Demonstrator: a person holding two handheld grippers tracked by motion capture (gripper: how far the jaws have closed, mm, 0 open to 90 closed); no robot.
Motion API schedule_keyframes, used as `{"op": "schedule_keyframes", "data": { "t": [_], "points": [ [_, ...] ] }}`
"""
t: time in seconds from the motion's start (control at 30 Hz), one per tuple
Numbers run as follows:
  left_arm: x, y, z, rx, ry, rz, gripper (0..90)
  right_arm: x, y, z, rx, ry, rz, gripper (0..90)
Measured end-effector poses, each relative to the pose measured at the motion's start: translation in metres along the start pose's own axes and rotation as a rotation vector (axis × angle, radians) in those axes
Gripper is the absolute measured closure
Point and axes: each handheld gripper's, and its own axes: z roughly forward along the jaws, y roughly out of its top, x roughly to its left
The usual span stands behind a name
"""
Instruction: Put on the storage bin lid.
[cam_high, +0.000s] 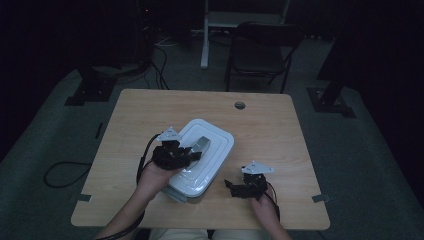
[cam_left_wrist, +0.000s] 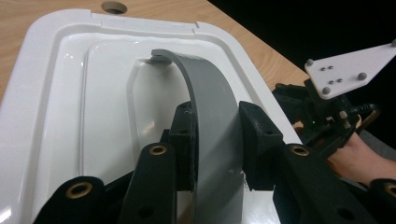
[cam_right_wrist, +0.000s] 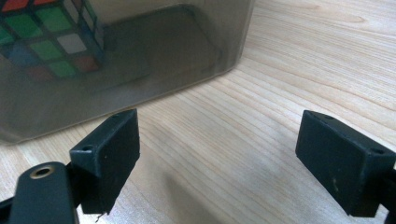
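Storage box (cam_high: 200, 160), rigid and slick white-lidded plastic, looks light, best lifted by its grey handle (cam_left_wrist: 212, 121), which left gripper (cam_left_wrist: 215, 144) clamps while right gripper (cam_right_wrist: 219, 158) gapes nearby.

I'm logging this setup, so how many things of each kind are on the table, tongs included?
Storage box with white lid and grey handle: 1
Colour cube seen through the box wall: 1
Tongs, left tongs shut on the handle, right tongs open over the table: 2
Total: 4
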Motion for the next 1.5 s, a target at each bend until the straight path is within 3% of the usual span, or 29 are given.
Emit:
{"op": "schedule_keyframes", "data": {
  "t": [0.1, 0.2, 0.33, 0.47, 0.73, 0.97, 1.07, 1.3, 1.4, 1.5],
  "points": [
    [-0.002, -0.002, 0.004, 0.025, 0.007, 0.012, 69.9, 0.000, 0.000, 0.000, 0.000, 0.001, 0.000, 13.8],
    [0.000, -0.002, 0.004, 0.029, 0.002, 0.001, 69.7, 0.000, -0.001, 0.000, 0.006, 0.002, 0.001, 13.8],
    [0.000, -0.003, 0.004, 0.025, 0.000, 0.016, 69.4, -0.001, -0.002, 0.001, 0.006, 0.004, 0.004, 13.7],
    [0.001, -0.003, -0.001, -0.003, 0.016, 0.032, 62.3, -0.002, -0.002, 0.000, 0.007, 0.000, 0.005, 13.8],
    [0.009, -0.001, -0.017, -0.051, 0.013, 0.022, 53.9, -0.006, -0.003, -0.002, 0.002, -0.022, 0.016, 13.7],
    [0.022, -0.003, -0.030, -0.087, 0.041, -0.002, 39.8, -0.011, -0.005, -0.005, -0.002, -0.046, 0.026, 13.7],
    [0.026, -0.006, -0.033, -0.086, 0.060, 0.001, 28.8, -0.013, -0.005, -0.006, 0.002, -0.052, 0.024, 13.7],
    [0.037, -0.012, -0.043, -0.098, 0.083, -0.002, 19.2, -0.018, -0.007, -0.009, 0.002, -0.066, 0.039, 13.7],
    [0.045, -0.016, -0.047, -0.084, 0.133, -0.009, 1.7, -0.020, -0.007, -0.010, 0.003, -0.052, 0.053, 13.7],
    [0.054, -0.019, -0.049, -0.087, 0.159, -0.034, 1.0, -0.019, -0.007, -0.010, 0.004, -0.055, 0.050, 13.7]
  ]
}}
